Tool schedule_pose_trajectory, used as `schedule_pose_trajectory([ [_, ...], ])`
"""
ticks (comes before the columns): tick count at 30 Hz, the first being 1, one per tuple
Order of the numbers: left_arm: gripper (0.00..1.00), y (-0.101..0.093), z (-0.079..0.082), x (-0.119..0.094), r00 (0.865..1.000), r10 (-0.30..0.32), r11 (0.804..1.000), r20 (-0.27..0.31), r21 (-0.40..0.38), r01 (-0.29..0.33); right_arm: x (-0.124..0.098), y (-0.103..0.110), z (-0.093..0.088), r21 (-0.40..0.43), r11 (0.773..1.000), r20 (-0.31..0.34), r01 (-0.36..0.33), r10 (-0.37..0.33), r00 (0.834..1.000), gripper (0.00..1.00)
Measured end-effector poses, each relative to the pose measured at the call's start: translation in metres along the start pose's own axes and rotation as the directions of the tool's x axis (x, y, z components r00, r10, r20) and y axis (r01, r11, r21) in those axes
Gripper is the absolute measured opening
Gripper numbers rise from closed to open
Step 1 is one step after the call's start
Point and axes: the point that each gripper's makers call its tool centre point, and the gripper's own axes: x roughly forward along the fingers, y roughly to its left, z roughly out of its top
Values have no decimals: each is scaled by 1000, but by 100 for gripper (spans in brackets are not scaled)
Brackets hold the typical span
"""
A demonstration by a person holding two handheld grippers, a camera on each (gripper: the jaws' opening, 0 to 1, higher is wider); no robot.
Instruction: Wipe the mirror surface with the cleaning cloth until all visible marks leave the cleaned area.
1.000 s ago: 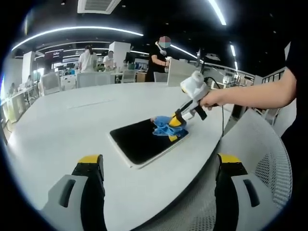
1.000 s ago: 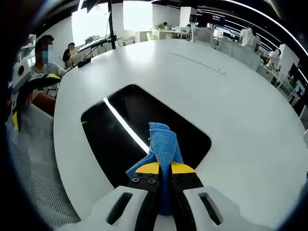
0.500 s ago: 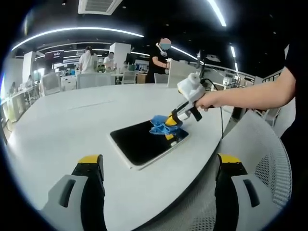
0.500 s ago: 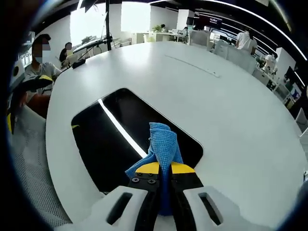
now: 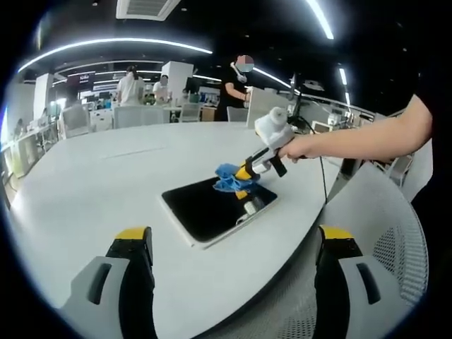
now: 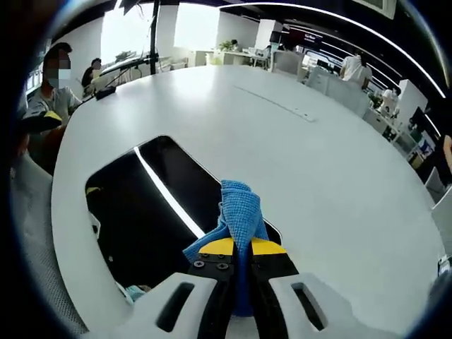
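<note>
The right gripper (image 6: 236, 254) has its jaws clamped tight on a bunched blue microfibre cloth (image 6: 239, 212), seen from the left gripper view (image 5: 244, 171) held by a person's hand (image 5: 300, 147) over the far right corner of the mirror (image 5: 205, 208). The cloth (image 5: 227, 177) sits at or just above that far edge; whether it presses on the glass or has lifted clear I cannot tell. The left gripper (image 5: 233, 244) waits near the table's near edge with its jaws spread wide and nothing between them, well apart from the mirror.

The mirror (image 6: 141, 212), a dark rectangular pane in a pale frame, lies flat on the white table (image 5: 85, 191) and reflects a bright ceiling light strip. No marks are clear on the glass in either view, though reflections could hide faint smears. By my judgement the wiping is underway and reaching the far end of the pane; the near portion may need checking before stopping.
</note>
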Motion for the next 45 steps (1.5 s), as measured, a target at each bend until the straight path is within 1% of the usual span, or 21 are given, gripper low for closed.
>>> schedule_pose_trajectory([
  [7,94,0,0,0,1000,-3,1000,1,-1,3,2,-4,2,12,1000,2,-12,12,1000,0],
  [20,93,0,1,0,1000,-2,1000,7,-10,2,14,-19,10,10,1000,16,23,-23,1000,0],
  [29,92,-3,1,1,1000,-21,1000,6,-9,21,17,-24,13,1,999,21,38,-38,999,0],
  [35,92,-2,2,1,1000,-21,1000,10,-11,21,17,-24,14,-6,999,21,47,-47,999,0],
  [40,92,-2,2,0,1000,-19,1000,11,-14,19,16,-22,14,-49,997,16,58,-57,998,0],
  [45,92,-2,1,0,1000,-17,1000,6,-13,17,15,-20,16,-58,997,20,60,-59,998,0],
])
